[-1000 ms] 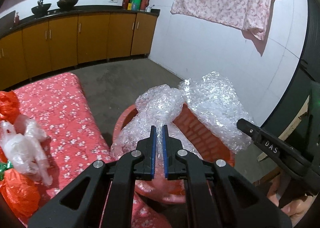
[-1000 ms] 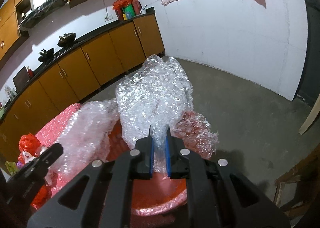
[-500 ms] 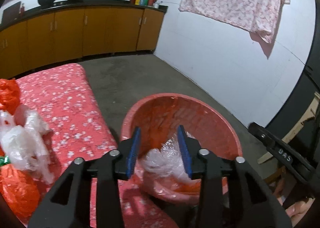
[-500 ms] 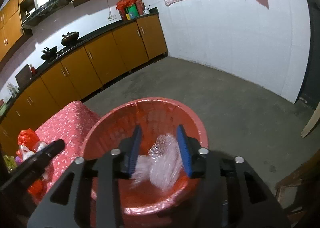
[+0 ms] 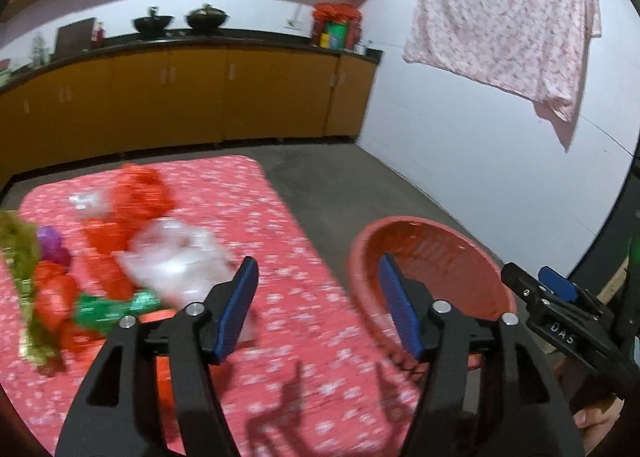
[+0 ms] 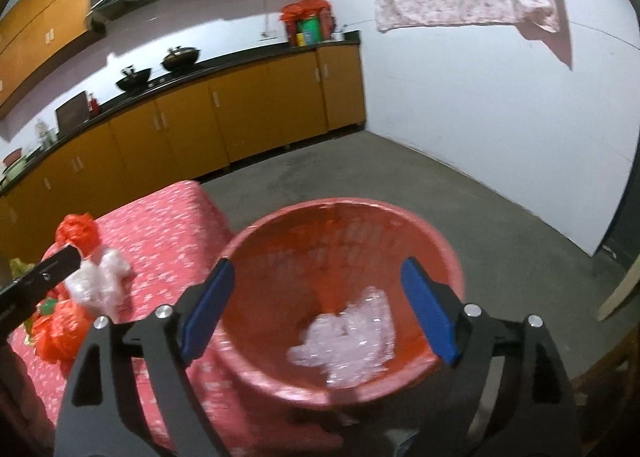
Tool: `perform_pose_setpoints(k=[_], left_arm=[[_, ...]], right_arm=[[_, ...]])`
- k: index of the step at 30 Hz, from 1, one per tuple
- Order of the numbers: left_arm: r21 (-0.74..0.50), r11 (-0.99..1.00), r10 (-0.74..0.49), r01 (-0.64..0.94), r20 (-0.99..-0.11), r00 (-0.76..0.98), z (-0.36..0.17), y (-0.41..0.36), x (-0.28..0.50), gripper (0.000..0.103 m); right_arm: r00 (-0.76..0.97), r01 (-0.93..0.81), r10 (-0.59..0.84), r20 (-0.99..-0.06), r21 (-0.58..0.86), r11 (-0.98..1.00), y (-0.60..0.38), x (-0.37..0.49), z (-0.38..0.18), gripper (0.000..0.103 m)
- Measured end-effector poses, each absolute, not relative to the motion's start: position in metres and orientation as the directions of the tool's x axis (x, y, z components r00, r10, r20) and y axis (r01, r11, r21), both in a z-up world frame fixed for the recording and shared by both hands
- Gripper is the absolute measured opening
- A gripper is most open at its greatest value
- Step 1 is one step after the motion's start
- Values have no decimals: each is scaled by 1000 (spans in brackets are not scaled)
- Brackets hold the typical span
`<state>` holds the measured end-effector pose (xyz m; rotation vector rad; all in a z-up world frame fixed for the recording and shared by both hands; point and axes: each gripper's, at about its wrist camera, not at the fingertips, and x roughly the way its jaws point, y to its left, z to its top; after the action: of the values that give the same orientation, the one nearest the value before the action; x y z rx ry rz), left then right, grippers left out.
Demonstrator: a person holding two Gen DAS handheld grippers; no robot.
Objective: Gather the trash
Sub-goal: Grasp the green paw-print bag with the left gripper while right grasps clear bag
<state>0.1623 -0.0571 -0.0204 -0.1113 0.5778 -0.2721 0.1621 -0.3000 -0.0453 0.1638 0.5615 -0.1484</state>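
The bubble wrap [image 6: 348, 341] lies crumpled inside the red basket [image 6: 448, 253]. My right gripper [image 6: 320, 311] is wide open and empty just above the basket's near rim. My left gripper [image 5: 318, 305] is wide open and empty, over the table's right edge between the basket [image 5: 362, 253] and a trash pile. The pile on the red flowered tablecloth [image 5: 256, 197] holds clear plastic [image 5: 176, 257], red bags [image 5: 136, 193], a green wrapper [image 5: 116, 307] and a purple bit [image 5: 50, 243]. The pile also shows in the right wrist view [image 6: 96, 285].
The basket stands off the table's right end, over grey floor [image 6: 440, 185]. Orange kitchen cabinets [image 5: 192, 97] with pots line the back wall. A pink cloth [image 5: 504, 17] hangs on the white wall. A wooden piece [image 6: 618, 289] stands at far right.
Both grippers opened and let go of the bubble wrap, which dropped into the basket. My left gripper has swung left toward the trash pile on the table; both jaws opened wider.
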Motion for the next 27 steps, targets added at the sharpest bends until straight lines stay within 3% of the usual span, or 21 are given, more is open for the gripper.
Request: perform_pose_setpoints(k=[10, 16, 27], left_arm=[[-116, 992, -24, -41, -515, 857, -23, 55, 132, 67], [-54, 971, 158, -233, -586, 795, -52, 136, 142, 67], [-95, 960, 117, -263, -718, 686, -101, 178, 192, 49]], right_arm=[[832, 4, 56, -551, 108, 994, -216, 173, -48, 84], [819, -69, 113, -562, 100, 993, -174, 180, -52, 83], [805, -116, 139, -577, 77, 990, -142, 194, -57, 83]])
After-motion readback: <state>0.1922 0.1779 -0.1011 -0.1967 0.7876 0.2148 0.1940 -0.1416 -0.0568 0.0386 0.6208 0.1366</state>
